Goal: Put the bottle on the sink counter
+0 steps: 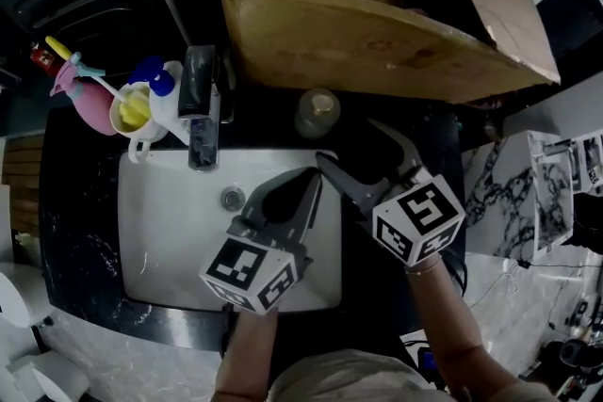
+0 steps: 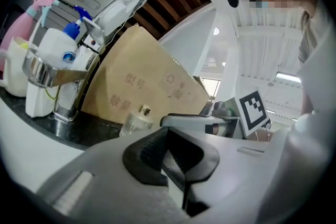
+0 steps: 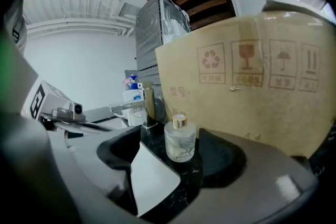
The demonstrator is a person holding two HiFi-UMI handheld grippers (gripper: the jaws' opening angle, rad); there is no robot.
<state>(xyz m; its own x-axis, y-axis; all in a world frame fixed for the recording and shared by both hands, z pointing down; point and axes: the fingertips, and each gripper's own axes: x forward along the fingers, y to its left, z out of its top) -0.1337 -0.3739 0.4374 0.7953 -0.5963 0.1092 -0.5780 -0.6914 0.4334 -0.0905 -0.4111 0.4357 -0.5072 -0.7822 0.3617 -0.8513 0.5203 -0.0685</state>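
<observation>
A small frosted glass bottle (image 1: 317, 113) with a gold cap stands upright on the dark sink counter (image 1: 429, 136), behind the white basin and in front of the cardboard box. My right gripper (image 1: 350, 140) is open just in front of it, jaws spread to either side and not touching it. In the right gripper view the bottle (image 3: 179, 139) stands free between the open jaws of the right gripper (image 3: 176, 161). My left gripper (image 1: 314, 174) hovers over the basin with its jaws together and nothing in them. From the left gripper view (image 2: 170, 157) the bottle (image 2: 135, 119) shows beyond.
A large cardboard box (image 1: 377, 5) overhangs the counter right behind the bottle. The chrome faucet (image 1: 200, 108) stands left of it, above the white basin (image 1: 160, 231). Further left are white pump bottles (image 1: 165, 99), a yellow-lined cup (image 1: 132, 108) and a pink cup (image 1: 89, 104).
</observation>
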